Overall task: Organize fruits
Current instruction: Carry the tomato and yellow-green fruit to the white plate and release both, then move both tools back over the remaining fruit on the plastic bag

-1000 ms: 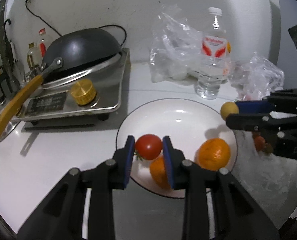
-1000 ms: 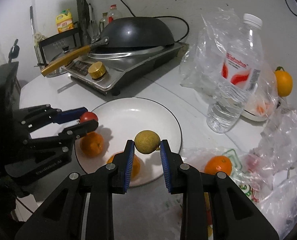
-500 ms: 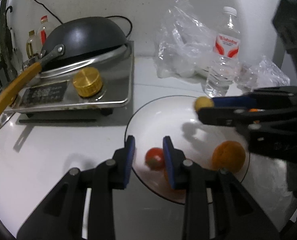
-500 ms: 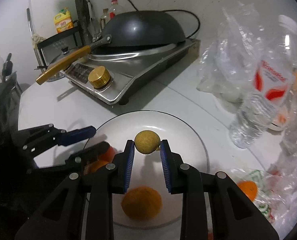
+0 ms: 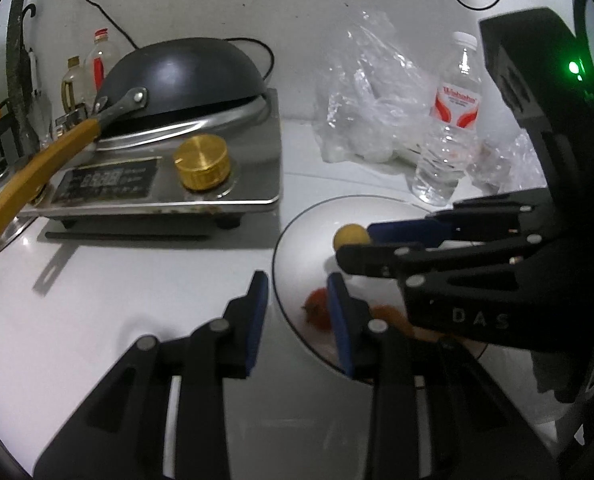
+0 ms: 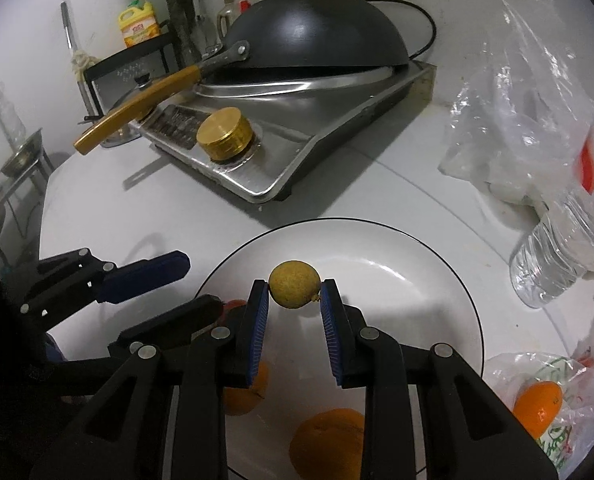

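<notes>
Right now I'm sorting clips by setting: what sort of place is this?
Most likely a home kitchen counter. A dark wok sits upside down on a steel countertop cooker, bottles of oil or sauce stand by the wall, and a white plate holds fruit.

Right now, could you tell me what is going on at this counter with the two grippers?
A person is sorting fruit onto a white plate. The right gripper is shut on a small yellow-brown round fruit, poised over the plate. The left gripper has nothing between its pads and its jaws are opening; a red tomato lies on the plate beside its right finger. Two oranges are on the plate, another sits in a plastic bag.
</notes>
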The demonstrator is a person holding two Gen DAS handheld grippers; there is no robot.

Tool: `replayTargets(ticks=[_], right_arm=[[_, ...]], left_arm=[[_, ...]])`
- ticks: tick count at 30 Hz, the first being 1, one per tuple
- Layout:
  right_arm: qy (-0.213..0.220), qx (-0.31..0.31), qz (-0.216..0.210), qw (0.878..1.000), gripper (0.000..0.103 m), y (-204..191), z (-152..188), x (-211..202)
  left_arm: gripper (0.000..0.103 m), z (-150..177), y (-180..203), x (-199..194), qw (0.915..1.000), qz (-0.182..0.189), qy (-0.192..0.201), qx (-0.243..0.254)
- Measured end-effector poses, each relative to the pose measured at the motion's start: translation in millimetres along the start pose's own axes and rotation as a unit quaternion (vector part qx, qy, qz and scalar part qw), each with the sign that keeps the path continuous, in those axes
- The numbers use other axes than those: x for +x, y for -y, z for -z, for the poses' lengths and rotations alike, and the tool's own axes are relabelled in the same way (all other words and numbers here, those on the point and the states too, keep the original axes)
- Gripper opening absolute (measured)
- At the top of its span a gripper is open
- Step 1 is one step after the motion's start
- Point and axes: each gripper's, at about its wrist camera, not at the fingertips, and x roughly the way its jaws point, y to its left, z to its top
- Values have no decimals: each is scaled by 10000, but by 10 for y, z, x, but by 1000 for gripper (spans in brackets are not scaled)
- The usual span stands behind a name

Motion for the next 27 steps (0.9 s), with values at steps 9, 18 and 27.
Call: replayTargets(ticks=[9,18,27], right_arm=[[34,-42,98,9999,29,-8,23,-80],[214,3,202,9996,29,31,154,-363],[509,75,408,9978,29,173,354,-773]], left_arm=[[32,49,-39,-74,9999,-141,17,-51],[32,77,41,-179,9997,-255,41,20],[44,102,278,-256,9994,-340,47,90]])
